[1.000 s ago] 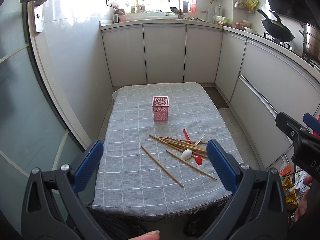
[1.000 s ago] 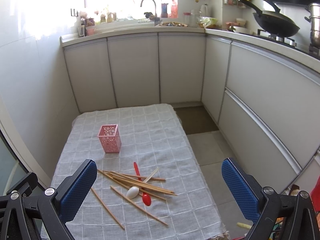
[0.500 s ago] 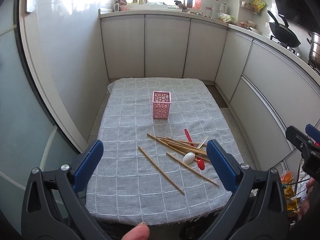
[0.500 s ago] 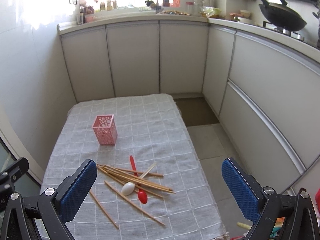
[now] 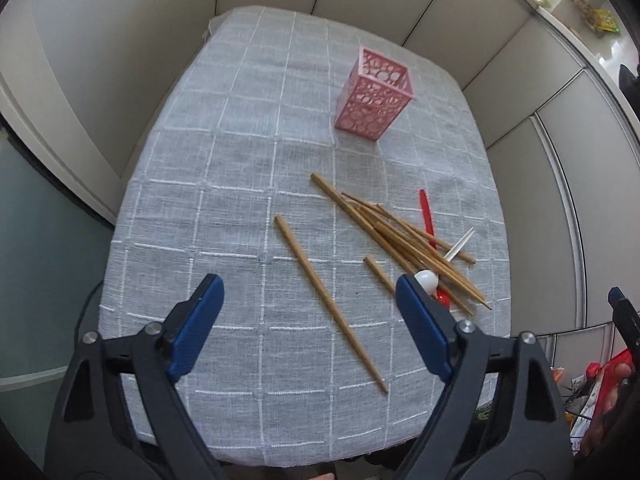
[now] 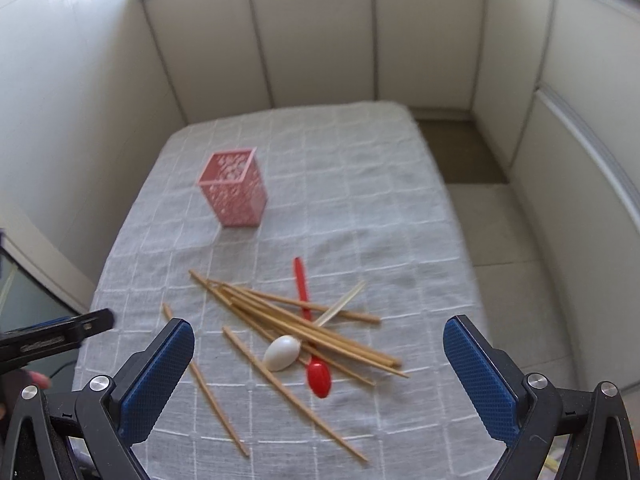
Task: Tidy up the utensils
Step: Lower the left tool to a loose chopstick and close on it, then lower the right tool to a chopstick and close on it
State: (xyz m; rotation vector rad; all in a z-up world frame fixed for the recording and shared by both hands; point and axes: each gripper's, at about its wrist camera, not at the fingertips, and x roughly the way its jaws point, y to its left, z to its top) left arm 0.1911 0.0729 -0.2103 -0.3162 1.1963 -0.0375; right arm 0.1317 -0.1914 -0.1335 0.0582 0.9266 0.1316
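Item: utensil sort, approach stage, nothing stowed yet. My left hand-held gripper (image 5: 308, 320) hangs over the tabletop's (image 5: 208, 200) near edge; its jaws have just been closing a little, with nothing pressed between the pads, a lone chopstick (image 5: 330, 304) lying below the gap. My right hand-held gripper (image 6: 320, 376) stands wide open and empty above the chopstick heap (image 6: 304, 324), white spoon (image 6: 282, 353) and red spoon (image 6: 312, 320). Pink holder (image 5: 374, 94), upright, sits toward the far edge, apparently empty. Next, I judge: lower, pinch one stick, carry it to the holder.
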